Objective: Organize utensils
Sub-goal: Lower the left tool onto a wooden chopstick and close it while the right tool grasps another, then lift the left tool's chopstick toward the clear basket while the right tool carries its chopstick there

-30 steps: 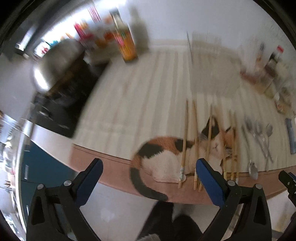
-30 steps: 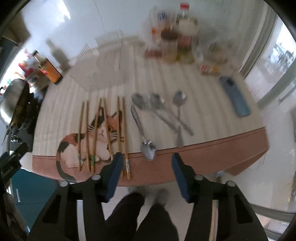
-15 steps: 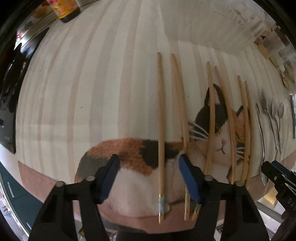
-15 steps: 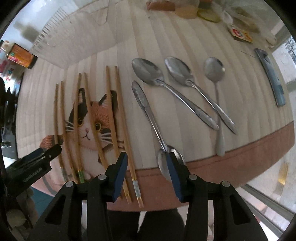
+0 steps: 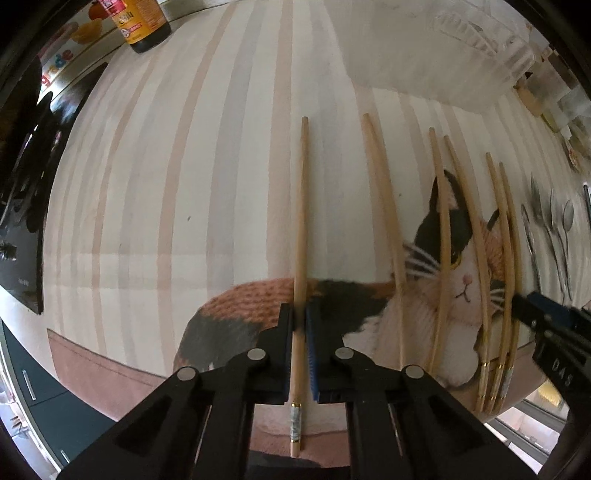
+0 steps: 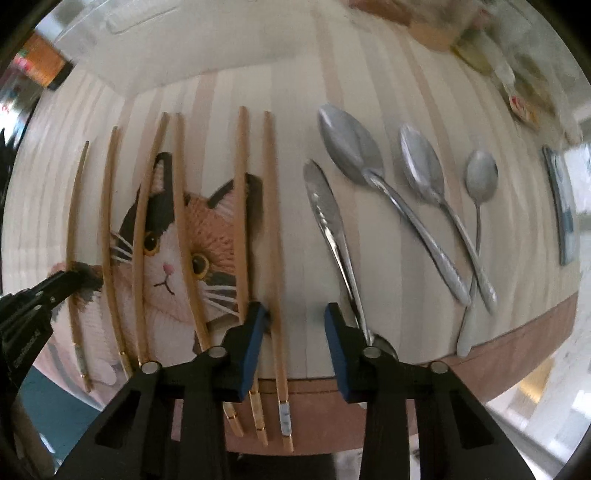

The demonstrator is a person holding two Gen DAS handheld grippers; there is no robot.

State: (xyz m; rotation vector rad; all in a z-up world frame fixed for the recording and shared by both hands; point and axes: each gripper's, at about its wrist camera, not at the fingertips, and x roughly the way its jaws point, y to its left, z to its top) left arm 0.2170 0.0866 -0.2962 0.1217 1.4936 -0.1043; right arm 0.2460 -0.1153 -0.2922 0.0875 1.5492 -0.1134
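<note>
Several wooden chopsticks lie side by side on a striped tablecloth (image 5: 166, 184) with a cat picture. My left gripper (image 5: 300, 314) is shut on the leftmost chopstick (image 5: 302, 221) near its thick end, down at the cloth. My right gripper (image 6: 295, 310) is open, low over the cloth, its jaws either side of the rightmost chopstick (image 6: 273, 229); the left jaw is close beside it. Metal spoons (image 6: 369, 173) and an upside-down spoon (image 6: 328, 221) lie to the right. The left gripper shows at the left edge of the right wrist view (image 6: 55, 284).
A sauce bottle (image 5: 142, 22) stands at the back left beside a dark stove (image 5: 22, 184). A clear plastic container (image 5: 443, 48) sits at the back middle. Jars and packets (image 6: 480, 48) are at the back right, a phone (image 6: 561, 206) at the right. The table's front edge is just below the grippers.
Both grippers have come down and forward to the cloth. The left one has shut on the leftmost chopstick. The right one has shifted left, from over the spoon to around the rightmost chopstick.
</note>
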